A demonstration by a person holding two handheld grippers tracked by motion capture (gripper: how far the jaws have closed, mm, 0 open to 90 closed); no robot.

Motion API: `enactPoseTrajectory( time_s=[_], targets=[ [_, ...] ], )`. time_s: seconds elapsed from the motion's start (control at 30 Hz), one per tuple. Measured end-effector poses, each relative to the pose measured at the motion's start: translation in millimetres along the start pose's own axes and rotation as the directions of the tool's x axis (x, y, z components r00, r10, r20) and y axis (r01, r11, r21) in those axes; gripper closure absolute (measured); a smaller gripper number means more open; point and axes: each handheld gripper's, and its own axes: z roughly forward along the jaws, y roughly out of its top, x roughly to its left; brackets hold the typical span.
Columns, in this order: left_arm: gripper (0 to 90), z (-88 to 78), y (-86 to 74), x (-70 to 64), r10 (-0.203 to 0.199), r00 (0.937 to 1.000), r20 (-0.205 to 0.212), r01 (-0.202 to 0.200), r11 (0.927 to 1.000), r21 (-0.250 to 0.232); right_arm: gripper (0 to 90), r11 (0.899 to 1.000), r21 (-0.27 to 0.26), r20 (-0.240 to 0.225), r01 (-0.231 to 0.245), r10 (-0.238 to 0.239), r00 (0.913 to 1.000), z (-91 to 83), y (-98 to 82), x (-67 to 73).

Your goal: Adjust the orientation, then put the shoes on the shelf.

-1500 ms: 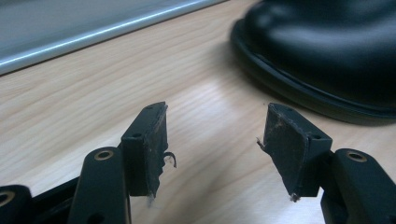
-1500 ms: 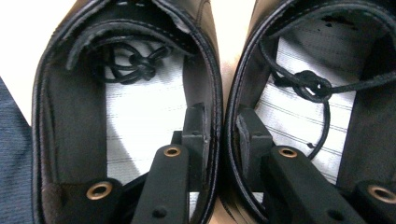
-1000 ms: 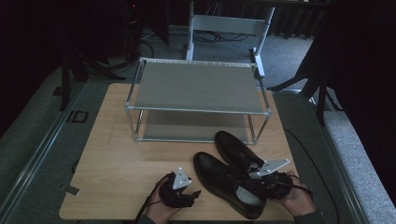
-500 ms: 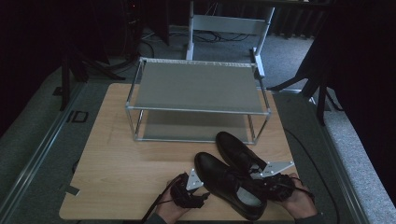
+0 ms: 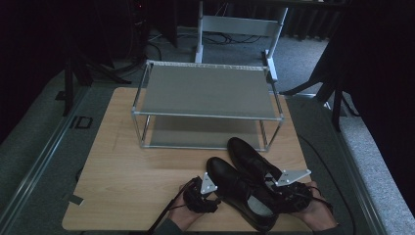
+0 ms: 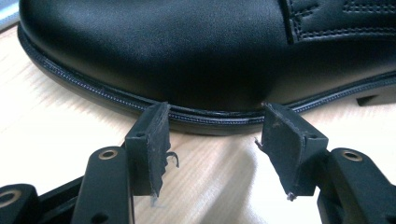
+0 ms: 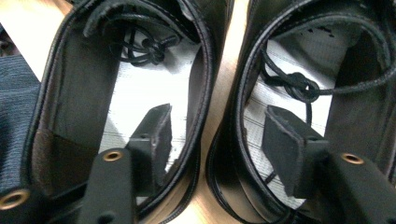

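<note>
Straddling both shoes' (image 7: 219, 93) inner walls, right gripper (image 7: 217, 135) spread, just opening, gripping nothing.

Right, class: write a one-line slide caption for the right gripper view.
Open right gripper straddling the inner walls of two black shoes, left shoe and right shoe, one jaw inside each.

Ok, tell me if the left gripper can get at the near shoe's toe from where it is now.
Probably yes. The left gripper sits open right at the near shoe, jaws level with its sole edge and only bare table between. The jaws look narrower than the toe, though, so gripping it may need a wider opening.
</note>
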Motion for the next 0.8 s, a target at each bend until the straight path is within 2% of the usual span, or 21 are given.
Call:
enactPoseTrajectory(
  time_s=[0.17,0.2,0.23,0.27,0.33,0.4,0.43,0.47,0.5,0.53,0.6,0.67,0.77,0.8],
  targets=[
    [42.1,3.7,3.4,1.7,-0.009,0.9999,-0.010,0.009,1.0000,-0.002,35.6,0.999,0.027,0.005,-0.039,0.039,0.9992,1.6,2.1,-0.8],
    [42.1,4.2,3.8,2.0,-0.011,0.9999,-0.010,0.011,0.9999,-0.002,35.2,0.997,0.049,-0.001,-0.062,0.062,0.9981,2.7,3.3,-1.4],
    [42.1,4.7,4.1,2.3,-0.015,0.9998,-0.010,0.015,0.9999,-0.003,35.2,0.997,0.049,-0.001,-0.062,0.062,0.9981,2.7,3.3,-1.4],
    [42.1,5.2,4.2,2.9,-0.017,0.9998,-0.008,0.017,0.9999,-0.004,35.4,0.993,0.074,-0.011,-0.089,0.090,0.9959,5.1,4.3,-2.2],
    [42.1,5.8,4.3,4.3,-0.026,0.9997,0.000,0.026,0.9996,-0.006,35.5,0.992,0.082,-0.007,-0.091,0.092,0.9958,6.6,4.6,-2.0],
    [41.8,6.1,4.9,5.0,-0.029,0.9996,-0.001,0.029,0.9995,-0.012,38.0,0.989,0.120,0.024,-0.091,0.088,0.9958,11.1,7.9,-1.1],
    [41.8,6.1,4.9,5.0,-0.029,0.9996,-0.001,0.029,0.9995,-0.012,38.0,0.989,0.120,0.024,-0.091,0.088,0.9958,11.1,7.9,-1.1],
    [41.8,5.0,5.7,5.6,-0.032,0.9995,0.003,0.032,0.9992,-0.023,42.7,0.986,0.132,0.032,-0.099,0.096,0.9949,12.4,8.9,-1.9],
    [41.7,5.0,5.7,5.6,-0.032,0.9995,0.003,0.032,0.9992,-0.023,42.7,0.986,0.132,0.032,-0.099,0.096,0.9949,12.4,8.9,-1.9],
    [41.7,4.3,6.6,6.1,-0.030,0.9995,0.006,0.030,0.9991,-0.031,48.3,0.984,0.141,0.038,-0.113,0.109,0.9933,13.0,9.1,-3.6],
    [41.2,4.4,8.3,6.7,-0.030,0.9995,0.002,0.030,0.9991,-0.029,49.8,0.982,0.144,0.034,-0.121,0.117,0.9926,13.0,9.2,-4.0],
    [40.8,6.1,9.6,8.8,-0.044,0.9990,-0.003,0.044,0.9984,-0.037,55.1,0.979,0.158,0.010,-0.125,0.125,0.9921,13.9,9.7,-4.1],
    [41.1,7.6,11.6,10.9,-0.064,0.9979,-0.005,0.064,0.9969,-0.046,57.7,0.978,0.163,-0.002,-0.127,0.129,0.9916,14.0,9.8,-4.5],
    [41.0,8.6,13.3,12.6,-0.073,0.9973,-0.004,0.073,0.9961,-0.050,63.2,0.977,0.165,-0.034,-0.136,0.144,0.9890,14.8,9.6,-6.4]
  ],
)
